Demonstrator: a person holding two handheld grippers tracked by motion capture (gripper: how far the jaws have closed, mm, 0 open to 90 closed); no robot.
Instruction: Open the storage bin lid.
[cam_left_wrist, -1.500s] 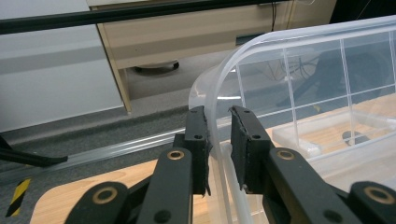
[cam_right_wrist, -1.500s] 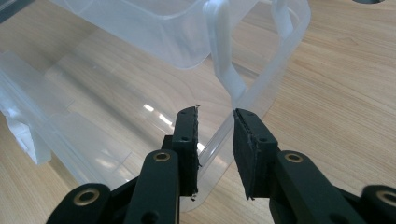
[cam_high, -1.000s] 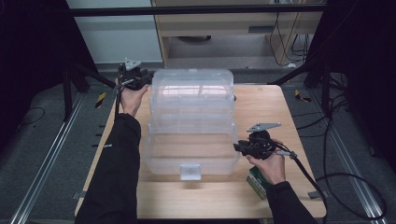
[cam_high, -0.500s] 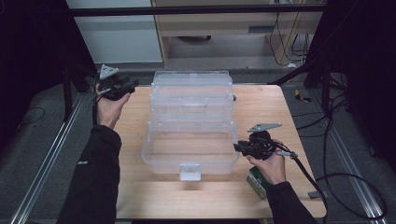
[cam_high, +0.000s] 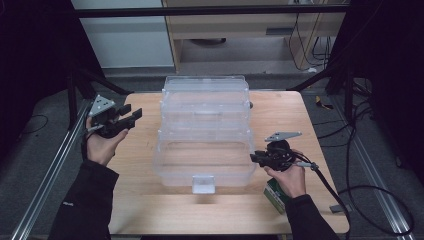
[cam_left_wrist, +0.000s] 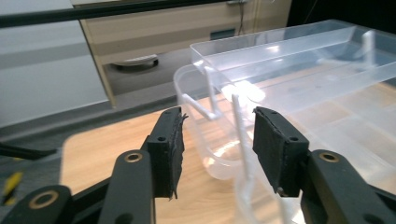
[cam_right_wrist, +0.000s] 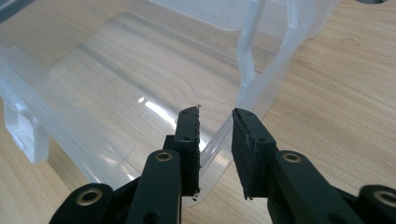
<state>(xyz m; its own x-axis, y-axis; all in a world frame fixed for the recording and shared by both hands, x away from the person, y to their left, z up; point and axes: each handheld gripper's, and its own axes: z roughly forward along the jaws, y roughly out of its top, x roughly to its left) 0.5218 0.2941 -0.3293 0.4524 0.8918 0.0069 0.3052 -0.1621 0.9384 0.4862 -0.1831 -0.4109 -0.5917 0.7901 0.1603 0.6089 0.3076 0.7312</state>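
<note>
- High view: a clear plastic tiered organizer box stood opened out in stepped trays at the middle of the wooden tabletop, reaching from near the far edge toward the near edge, with its latch tab facing the near edge.
- The left hand-held gripper hovered over the tabletop's left edge, well apart from the box, its 2 jaws parted with nothing between them; they had just been opening.
- The right hand-held gripper sat at the right rim of the lowest tray, about touching it.
- A green carton lay under the right hand near the near right corner.
- Left gripper view: the left hand-held gripper had its pads standing wide and empty; the box's upper trays and thin hinge arms lay beyond them.
- Right gripper view: the right hand-held gripper had its jaws narrowly apart, with the tray's clear rim running up between them; I cannot tell whether the pads pressed on it.
</note>
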